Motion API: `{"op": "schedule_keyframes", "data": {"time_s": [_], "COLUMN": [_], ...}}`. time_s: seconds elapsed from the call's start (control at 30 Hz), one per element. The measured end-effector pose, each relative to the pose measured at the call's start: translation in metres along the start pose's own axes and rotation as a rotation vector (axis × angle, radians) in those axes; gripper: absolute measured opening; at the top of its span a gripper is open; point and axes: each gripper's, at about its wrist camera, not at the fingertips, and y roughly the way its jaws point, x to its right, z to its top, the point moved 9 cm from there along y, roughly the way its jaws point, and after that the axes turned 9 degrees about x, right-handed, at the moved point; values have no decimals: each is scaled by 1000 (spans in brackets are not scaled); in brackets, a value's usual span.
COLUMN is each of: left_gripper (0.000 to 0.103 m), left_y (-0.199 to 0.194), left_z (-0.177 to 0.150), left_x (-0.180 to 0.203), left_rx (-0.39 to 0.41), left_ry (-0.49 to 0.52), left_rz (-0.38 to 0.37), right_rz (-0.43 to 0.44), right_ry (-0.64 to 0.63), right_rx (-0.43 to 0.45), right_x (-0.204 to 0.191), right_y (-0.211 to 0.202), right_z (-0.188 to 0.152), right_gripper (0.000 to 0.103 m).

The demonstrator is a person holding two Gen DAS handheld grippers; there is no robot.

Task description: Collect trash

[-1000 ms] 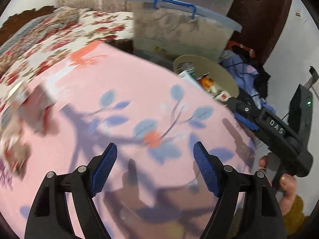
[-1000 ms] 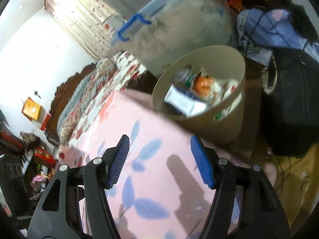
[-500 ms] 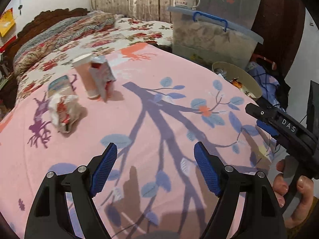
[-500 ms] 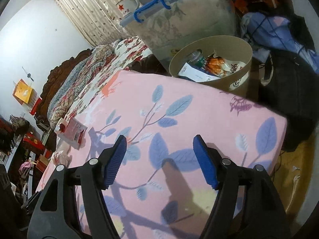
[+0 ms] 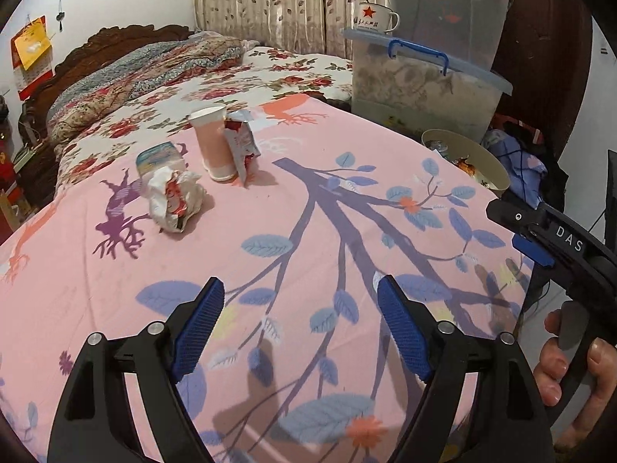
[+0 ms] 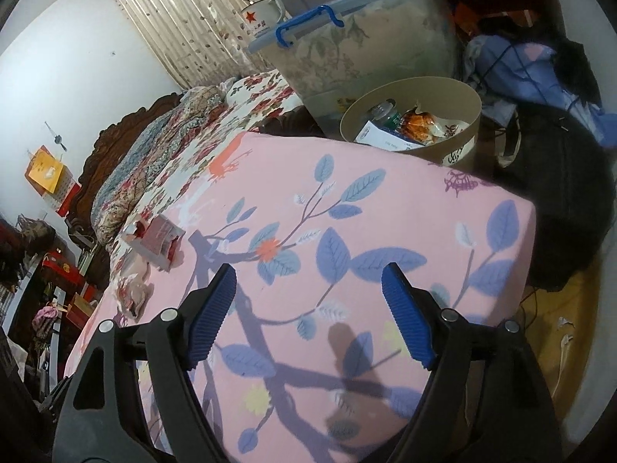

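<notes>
On the pink leaf-print sheet lies trash: a crumpled white and red wrapper, a pink paper cup lying with its rim up, a red and white snack packet leaning on it, and a pale blue wrapper behind. My left gripper is open and empty, well short of them. My right gripper is open and empty above the sheet's corner. The tan round bin beside the bed holds several pieces of trash; it also shows in the left wrist view.
A clear storage box with blue handle stands past the bed with a white enamel mug on its lid. Dark clothes and bags lie on the floor beside the bin. A floral quilt covers the bed's far side.
Both grippers have drawn back from the bin over the sheet. The left view swung left, bringing the trash pile into sight. Both stayed open.
</notes>
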Motion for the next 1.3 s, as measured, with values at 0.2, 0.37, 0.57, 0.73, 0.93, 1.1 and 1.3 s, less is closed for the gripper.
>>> {"op": "schedule_keyframes", "data": {"time_s": [0.2, 0.37, 0.57, 0.73, 0.93, 1.1, 1.3], "left_gripper": [85, 94, 94, 94, 94, 94, 94], "left_y": [-18, -37, -64, -86, -100, -102, -99], "left_z": [-8, -15, -27, -29, -34, -37, -40], "left_x": [2, 0, -14, -24, -31, -25, -11], "left_rx": [12, 30, 61, 96, 98, 90, 75], "left_ry": [9, 16, 45, 47, 15, -8, -4], "left_rz": [26, 81, 224, 289, 270, 218, 170], "right_rz": [12, 21, 39, 62, 84, 91, 75], "right_ry": [10, 9, 5, 10, -14, -32, -25], "right_rx": [-4, -11, -26, -28, -16, 5, 34], "right_x": [1, 3, 4, -2, -16, -22, -13], "right_y": [-13, -25, -37, -47, -58, -65, -73], "right_z": [-8, -20, -35, -42, -45, -39, -29], "right_gripper": [79, 79, 80, 80, 80, 81, 81]}}
